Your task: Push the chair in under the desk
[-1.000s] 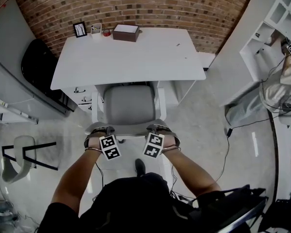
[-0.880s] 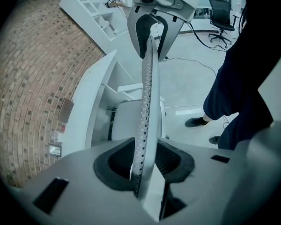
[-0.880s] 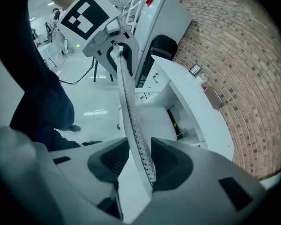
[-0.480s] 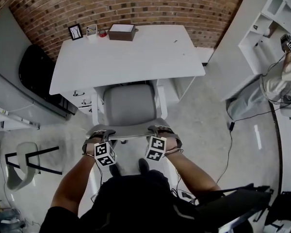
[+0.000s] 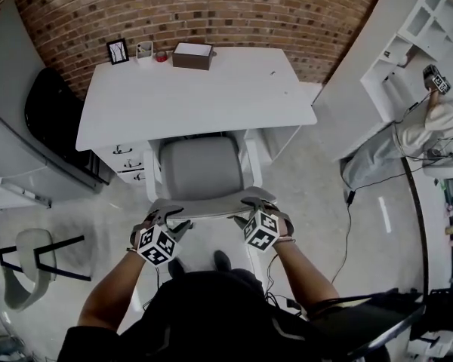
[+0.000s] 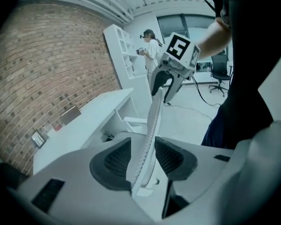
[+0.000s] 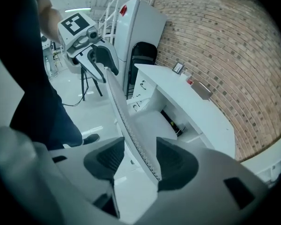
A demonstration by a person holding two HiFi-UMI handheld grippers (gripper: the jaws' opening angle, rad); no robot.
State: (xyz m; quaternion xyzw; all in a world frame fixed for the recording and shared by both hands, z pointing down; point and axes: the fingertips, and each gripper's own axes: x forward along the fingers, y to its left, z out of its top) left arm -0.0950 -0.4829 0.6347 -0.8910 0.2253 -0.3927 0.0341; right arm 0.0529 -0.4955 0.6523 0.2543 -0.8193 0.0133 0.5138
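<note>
since the earlier frame both tongs have come up & tipped back at the chair's top edge, and their jaws have just been opening. left tongs (image 6: 143, 159): pads apart, the thin mesh rim of the backrest (image 6: 152, 121) runs between them, not clamped. right tongs (image 7: 136, 161): pads wide apart, same rim between them, w/ a clear gap at one pad. in the head view we see them left & right of centre on the backrest's top. the chair (image 5: 200, 168) stands w/ its seat partly under the white tabletop (image 5: 196, 96). at the tabletop's far edge, by the brick wall (image 5: 211, 6): picture frame (image 5: 118, 50), cup (image 5: 144, 49), brown box (image 5: 193, 54). drawers (image 5: 124, 164) sit under its left end. far right, a person (image 5: 430, 127) stands at white shelves (image 5: 415, 29).
</note>
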